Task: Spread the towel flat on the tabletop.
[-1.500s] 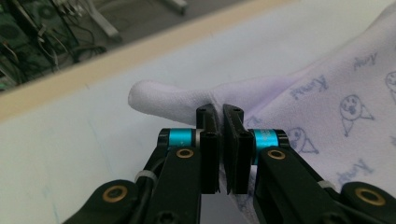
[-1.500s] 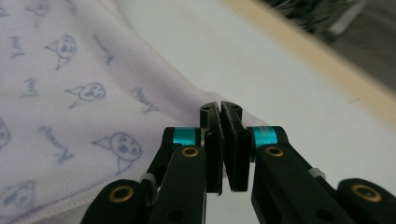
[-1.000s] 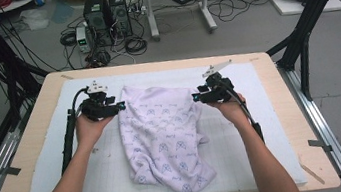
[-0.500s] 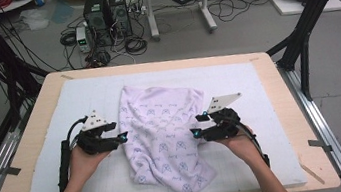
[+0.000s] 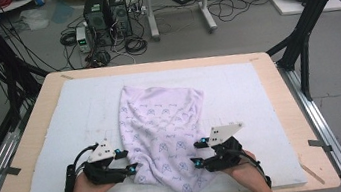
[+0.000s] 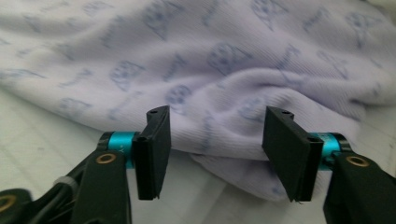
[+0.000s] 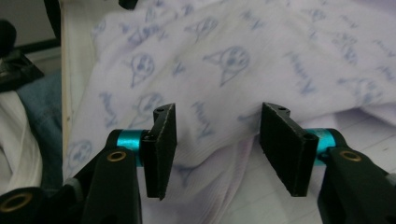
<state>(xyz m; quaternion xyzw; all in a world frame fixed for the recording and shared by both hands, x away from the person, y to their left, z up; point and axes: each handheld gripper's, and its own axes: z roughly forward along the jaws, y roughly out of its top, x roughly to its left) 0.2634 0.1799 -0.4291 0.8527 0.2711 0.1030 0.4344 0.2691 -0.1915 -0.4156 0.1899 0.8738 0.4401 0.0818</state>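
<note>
Both pairs of black fingers (image 6: 154, 151) stand apart, having just narrowed a little, pressing nothing — the left gripper (image 5: 126, 162) and right gripper (image 5: 198, 153) flank the near end of the crumpled pale lilac printed cloth (image 5: 160, 127), lying mid-table on the white padded mat (image 5: 238, 91).

— Could you read the print on the cloth (image 6: 224, 60) in the left gripper view?
— No, it was blurred, and the frame's top and right edges cut the cloth off.
— The forearms?
— Cut off at the high view's bottom edge.
</note>
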